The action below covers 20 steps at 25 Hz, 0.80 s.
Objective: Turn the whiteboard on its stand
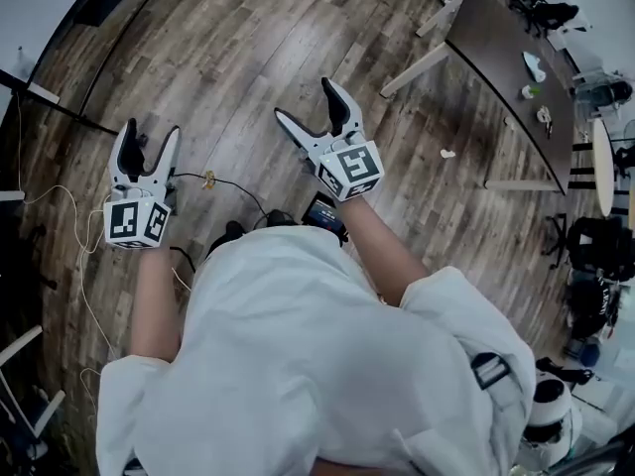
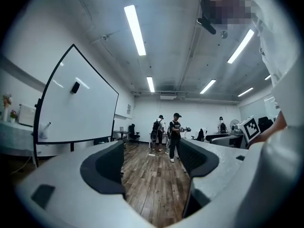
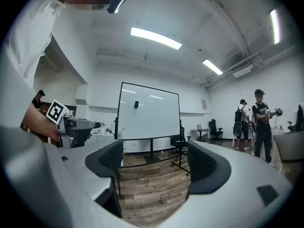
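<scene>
Standing: whiteboard [image 3: 149,113] upright on its stand [image 3: 151,152], well ahead across the wooden floor [image 1: 248,58], long edge level.
Facing: nearly square-on in the right gripper view, steeply angled in the left gripper view.
Left gripper [image 1: 151,137]: jaws wide apart, empty.
Right gripper [image 1: 308,107]: jaws wide apart, empty.
Head view: shows both grippers, not the board.

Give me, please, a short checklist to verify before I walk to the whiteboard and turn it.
1. Left gripper open, empty: ok.
2. Right gripper open, empty: ok.
3. Whiteboard in view, upright on its stand: ok.
4. Whiteboard within reach: not ok, it stands across the floor.
5. Cable by the feet clear of the path: cannot tell.
6. Chair beside the stand leaves turning room: cannot tell.
</scene>
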### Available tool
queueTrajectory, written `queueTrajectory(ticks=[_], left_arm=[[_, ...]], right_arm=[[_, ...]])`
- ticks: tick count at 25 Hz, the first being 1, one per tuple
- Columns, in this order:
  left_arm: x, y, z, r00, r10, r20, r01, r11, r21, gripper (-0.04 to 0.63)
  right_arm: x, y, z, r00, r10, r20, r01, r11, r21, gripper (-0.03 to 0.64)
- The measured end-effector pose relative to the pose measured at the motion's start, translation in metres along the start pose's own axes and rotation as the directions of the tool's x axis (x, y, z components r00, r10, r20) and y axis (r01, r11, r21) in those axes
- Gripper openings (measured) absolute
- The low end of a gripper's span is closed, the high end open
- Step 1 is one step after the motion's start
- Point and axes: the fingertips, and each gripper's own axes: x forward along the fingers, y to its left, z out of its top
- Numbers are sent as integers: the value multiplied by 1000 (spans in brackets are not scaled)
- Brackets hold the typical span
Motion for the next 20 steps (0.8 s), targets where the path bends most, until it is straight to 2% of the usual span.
queueTrajectory(ticks=[4, 11, 15, 20], left_arm=[[0, 1, -3, 1000, 13, 2, -13, 1000, -13, 348], [11, -38, -24, 1000, -14, -18, 13, 999, -52, 348], [17, -59, -29, 999, -25, -32, 24, 998, -50, 348], [25, -56, -37, 999, -18, -42, 16, 998, -60, 348]], right_arm=[[-15, -13, -3, 999, 12, 36, -14, 999, 38, 391], [-33, -29, 0, 995, 51, 85, -53, 998, 27, 391], [-39, -43, -6, 996, 45, 76, -47, 999, 26, 391], [-39, -58, -16, 999, 18, 50, -20, 999, 29, 391]])
